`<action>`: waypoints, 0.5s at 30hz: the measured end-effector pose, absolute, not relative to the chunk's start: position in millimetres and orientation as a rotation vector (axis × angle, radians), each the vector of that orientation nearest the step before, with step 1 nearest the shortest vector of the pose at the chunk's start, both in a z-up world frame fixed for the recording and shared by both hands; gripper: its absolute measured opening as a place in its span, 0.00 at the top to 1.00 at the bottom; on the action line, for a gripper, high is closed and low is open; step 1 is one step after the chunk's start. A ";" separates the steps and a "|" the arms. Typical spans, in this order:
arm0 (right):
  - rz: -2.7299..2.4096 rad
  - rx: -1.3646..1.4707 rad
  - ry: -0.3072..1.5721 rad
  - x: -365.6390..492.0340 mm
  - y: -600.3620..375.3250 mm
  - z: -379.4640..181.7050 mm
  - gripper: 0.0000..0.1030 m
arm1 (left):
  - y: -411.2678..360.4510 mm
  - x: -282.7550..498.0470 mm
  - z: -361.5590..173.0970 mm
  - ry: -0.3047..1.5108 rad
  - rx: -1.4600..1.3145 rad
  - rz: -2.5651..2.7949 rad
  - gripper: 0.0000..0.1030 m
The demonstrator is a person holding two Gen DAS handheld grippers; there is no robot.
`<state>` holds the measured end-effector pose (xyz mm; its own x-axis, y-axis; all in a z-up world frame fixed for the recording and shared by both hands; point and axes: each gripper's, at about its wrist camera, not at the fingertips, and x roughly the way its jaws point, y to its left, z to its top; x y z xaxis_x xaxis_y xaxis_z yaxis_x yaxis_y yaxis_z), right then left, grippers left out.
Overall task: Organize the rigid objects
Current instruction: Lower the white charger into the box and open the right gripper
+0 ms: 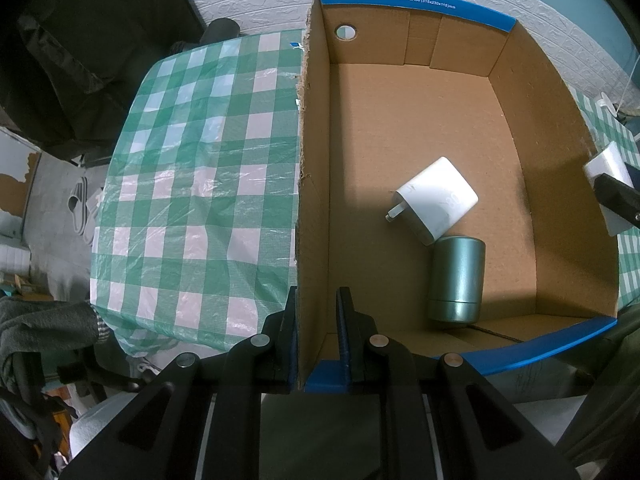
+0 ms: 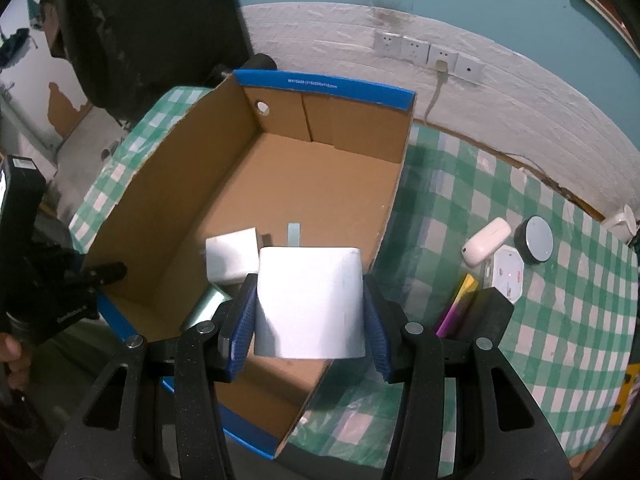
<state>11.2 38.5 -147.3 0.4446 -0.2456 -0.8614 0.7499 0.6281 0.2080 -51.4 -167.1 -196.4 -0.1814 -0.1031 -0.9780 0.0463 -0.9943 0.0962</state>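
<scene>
**Inspector:** Where is each thing standing?

**Assistant:** The left tongs (image 1: 316,332) are clamping the near corner of the cardboard box (image 1: 400,128), one finger outside the wall and one inside, steadying it on the bench (image 1: 192,168). The right tongs (image 2: 308,316) are gripping a white block (image 2: 310,300) by its two sides – it is hanging over the box's near right corner, not yet set down.

**Inspector:** What is lying inside already?

**Assistant:** A white charger (image 1: 438,208) and a green metal cylinder (image 1: 456,280), touching each other near the front of the floor. The back of the box is bare.

**Inspector:** And outside it?

**Assistant:** To the right on the checked cloth: a white mouse-shaped case (image 2: 486,240), a round black speaker (image 2: 538,240), an octagonal white puck (image 2: 508,274) and a pink-and-yellow bar (image 2: 456,308), partly hidden behind the tongs.

**Inspector:** Risks from here?

**Assistant:** In my judgement, three. The block is sitting close above the right wall – released there, it could catch the rim and tip out onto the cloth. Dropped from height, it could strike the charger or start the cylinder rolling. And the box wall is thin, so a knock from the block could twist it in the left grip.
</scene>
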 end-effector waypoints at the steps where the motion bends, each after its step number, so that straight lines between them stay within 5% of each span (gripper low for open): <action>1: -0.671 0.639 0.910 11.1 38.3 -148.0 0.52 | -167.3 -51.4 -196.4 -0.067 1.944 -2.342 0.86; 15: -0.669 0.654 0.873 9.0 38.6 -144.4 0.52 | -164.3 -52.5 -196.4 -0.068 1.949 -2.341 0.83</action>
<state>9.0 38.6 -144.4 0.4733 -0.2526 -0.8439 0.7494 0.6190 0.2350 -52.5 -164.3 -196.4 -0.1788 -0.1014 -0.9787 0.0441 -0.9945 0.0950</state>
